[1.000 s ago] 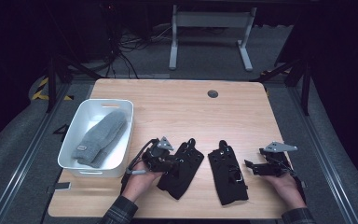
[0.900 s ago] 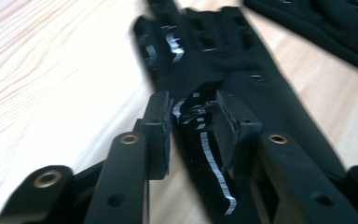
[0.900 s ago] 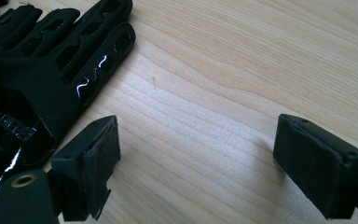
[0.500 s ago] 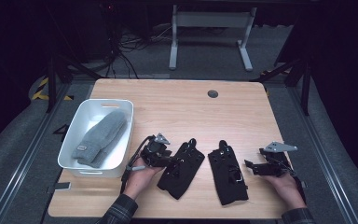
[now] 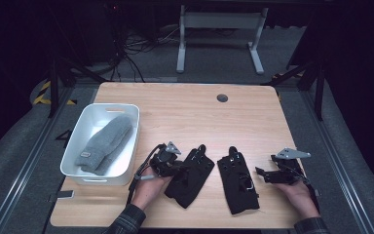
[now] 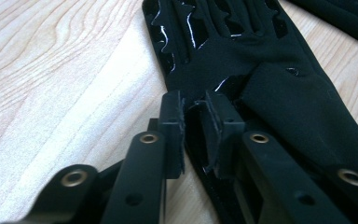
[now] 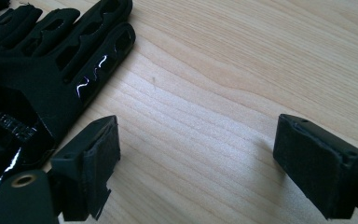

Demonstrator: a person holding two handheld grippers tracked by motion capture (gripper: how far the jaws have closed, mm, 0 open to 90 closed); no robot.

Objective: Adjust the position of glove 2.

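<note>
Barely shifted: left gripper (image 5: 175, 165) edged onto left black glove (image 5: 191, 176) | fingers (image 6: 216, 125) pinch its cuff edge, seemingly a thin fold | glove matte black, glossy ribbed strips, flat on desk (image 5: 185, 112) | right gripper (image 7: 196, 163) fingers spread, beside right black glove (image 5: 237, 183)

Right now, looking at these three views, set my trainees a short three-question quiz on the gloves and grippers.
1. True or false: the left gripper is shut on the edge of the left black glove.
2. Where does the grey mitten lie? A) on the bare table B) in the white bin C) in the right gripper
3. Fill in: the right gripper is ____ and holds nothing, beside the right black glove.

Key: 1 true; 2 B; 3 open.
</note>
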